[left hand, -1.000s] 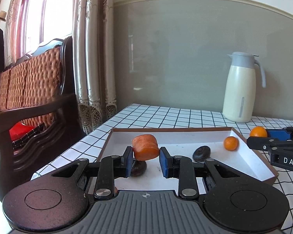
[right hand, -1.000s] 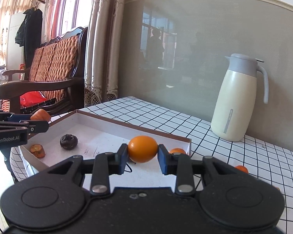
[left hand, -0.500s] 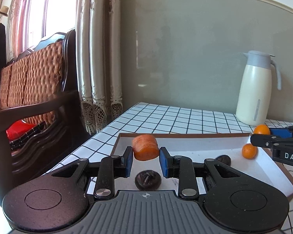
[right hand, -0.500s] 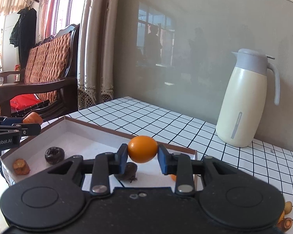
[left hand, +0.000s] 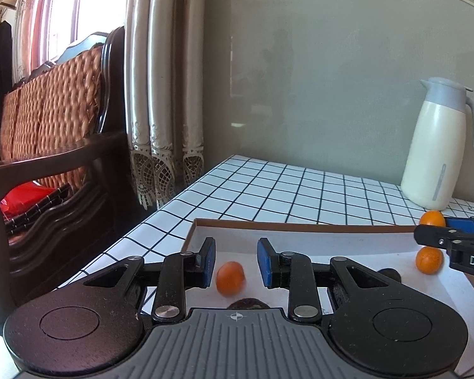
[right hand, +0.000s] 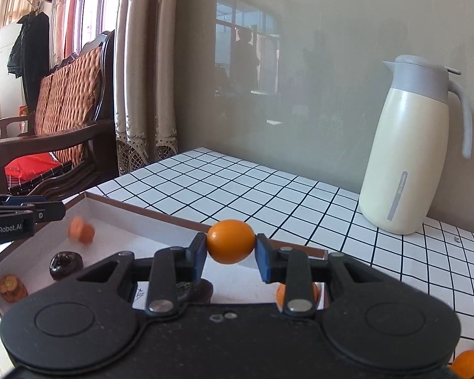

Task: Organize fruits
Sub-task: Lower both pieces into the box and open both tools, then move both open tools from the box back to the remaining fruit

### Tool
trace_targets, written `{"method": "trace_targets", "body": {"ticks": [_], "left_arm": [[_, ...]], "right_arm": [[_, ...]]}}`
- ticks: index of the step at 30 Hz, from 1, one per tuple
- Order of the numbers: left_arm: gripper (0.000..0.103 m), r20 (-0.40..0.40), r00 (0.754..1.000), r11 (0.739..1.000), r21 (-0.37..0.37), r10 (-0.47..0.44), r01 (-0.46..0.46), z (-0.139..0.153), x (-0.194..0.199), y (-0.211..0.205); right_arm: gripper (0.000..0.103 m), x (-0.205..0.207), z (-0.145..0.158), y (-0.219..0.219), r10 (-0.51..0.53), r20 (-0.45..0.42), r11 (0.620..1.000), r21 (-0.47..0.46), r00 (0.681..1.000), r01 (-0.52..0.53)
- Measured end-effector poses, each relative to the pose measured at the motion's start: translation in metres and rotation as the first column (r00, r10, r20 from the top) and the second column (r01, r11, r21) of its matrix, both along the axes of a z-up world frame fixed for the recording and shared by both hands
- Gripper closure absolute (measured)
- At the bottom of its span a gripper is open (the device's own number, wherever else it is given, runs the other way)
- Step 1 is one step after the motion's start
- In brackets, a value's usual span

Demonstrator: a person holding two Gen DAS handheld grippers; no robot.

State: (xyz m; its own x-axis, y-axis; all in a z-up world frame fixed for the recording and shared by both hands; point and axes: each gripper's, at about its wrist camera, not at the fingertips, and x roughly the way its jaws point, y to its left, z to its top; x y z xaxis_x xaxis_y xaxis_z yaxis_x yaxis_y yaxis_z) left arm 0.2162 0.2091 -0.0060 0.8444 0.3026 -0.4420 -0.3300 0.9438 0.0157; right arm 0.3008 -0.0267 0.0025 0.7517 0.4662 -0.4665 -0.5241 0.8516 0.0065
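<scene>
My left gripper (left hand: 236,260) hangs over the near left part of the white box (left hand: 300,225), its blue pads apart with nothing between them. Just below them an orange carrot-like piece (left hand: 230,277) is blurred in mid-fall; the right wrist view shows the piece (right hand: 80,230) under the left gripper (right hand: 58,210). My right gripper (right hand: 230,246) is shut on a smooth orange fruit (right hand: 230,241) above the box's far rim (right hand: 161,213). A dark wrinkled fruit (right hand: 65,265), an orange stub (right hand: 12,289) and a small orange (left hand: 429,260) lie in the box.
A cream thermos jug (right hand: 417,145) stands on the checked tablecloth (right hand: 268,195) at the back right. A wooden chair (left hand: 57,126) and curtains stand left of the table. Loose orange fruits (right hand: 466,363) lie on the cloth at the near right.
The orange piece has left the left gripper's pads and is dropping into the box. Both grippers have travelled level over the box; the right still holds its fruit.
</scene>
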Motion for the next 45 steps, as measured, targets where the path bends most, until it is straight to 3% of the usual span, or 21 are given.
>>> {"method": "trace_targets", "body": {"ticks": [6,7,8,9,10,11,13,15,25,29,38,45], "left_arm": [[0.074,-0.02,1.0,1.0,-0.002,0.003,-0.003,-0.006,0.009,0.001],[0.073,-0.012,1.0,1.0,-0.002,0.005,-0.005,-0.007,0.008,0.002],[0.073,-0.012,1.0,1.0,0.004,0.01,-0.01,-0.008,0.007,0.002],[0.068,-0.009,1.0,1.0,0.011,0.02,-0.02,-0.009,0.004,0.001],[0.035,0.008,1.0,1.0,0.013,0.025,-0.025,-0.01,0.001,0.001],[0.006,0.024,0.999,0.999,0.019,0.038,-0.038,-0.009,-0.004,0.0],[0.004,0.067,0.996,0.997,0.045,0.067,-0.07,-0.003,-0.012,-0.002],[0.004,0.083,0.995,0.997,0.04,0.063,-0.066,0.003,-0.016,-0.003],[0.0,0.14,0.99,0.998,0.062,0.002,-0.01,0.014,-0.045,-0.039],[0.0,0.136,0.99,0.997,0.062,-0.044,0.036,0.013,-0.058,-0.063],[0.0,0.128,0.977,0.979,0.137,-0.171,0.154,0.015,-0.064,-0.12],[0.0,0.114,0.965,0.965,0.14,-0.237,0.22,0.014,-0.055,-0.155]], "right_arm": [[0.078,0.009,0.0,0.0,0.003,-0.013,1.0,0.009,1.0,-0.003],[0.069,0.01,0.0,0.0,0.012,-0.01,1.0,0.01,1.0,-0.012],[0.053,0.008,0.001,-0.001,-0.002,0.012,1.0,-0.005,1.0,0.002],[0.007,0.006,0.001,-0.003,-0.043,0.064,0.999,-0.007,0.997,0.043],[0.006,0.002,0.002,-0.007,-0.089,0.123,0.996,0.017,0.988,0.087],[0.006,0.003,0.003,-0.009,-0.099,0.126,0.995,0.029,0.987,0.097],[0.006,0.009,0.005,-0.013,-0.082,0.085,0.995,0.061,0.993,0.077],[0.006,0.007,0.006,-0.015,-0.099,0.103,0.993,0.072,0.99,0.092],[0.006,-0.028,0.012,-0.036,-0.109,0.129,0.994,0.027,0.986,0.107],[0.006,-0.044,0.013,-0.061,-0.143,0.119,0.99,0.027,0.983,0.141],[0.006,-0.068,0.01,-0.115,-0.22,0.114,0.975,-0.012,0.969,0.222],[0.006,-0.059,-0.012,-0.166,-0.346,0.086,0.932,-0.088,0.934,0.353]]}}
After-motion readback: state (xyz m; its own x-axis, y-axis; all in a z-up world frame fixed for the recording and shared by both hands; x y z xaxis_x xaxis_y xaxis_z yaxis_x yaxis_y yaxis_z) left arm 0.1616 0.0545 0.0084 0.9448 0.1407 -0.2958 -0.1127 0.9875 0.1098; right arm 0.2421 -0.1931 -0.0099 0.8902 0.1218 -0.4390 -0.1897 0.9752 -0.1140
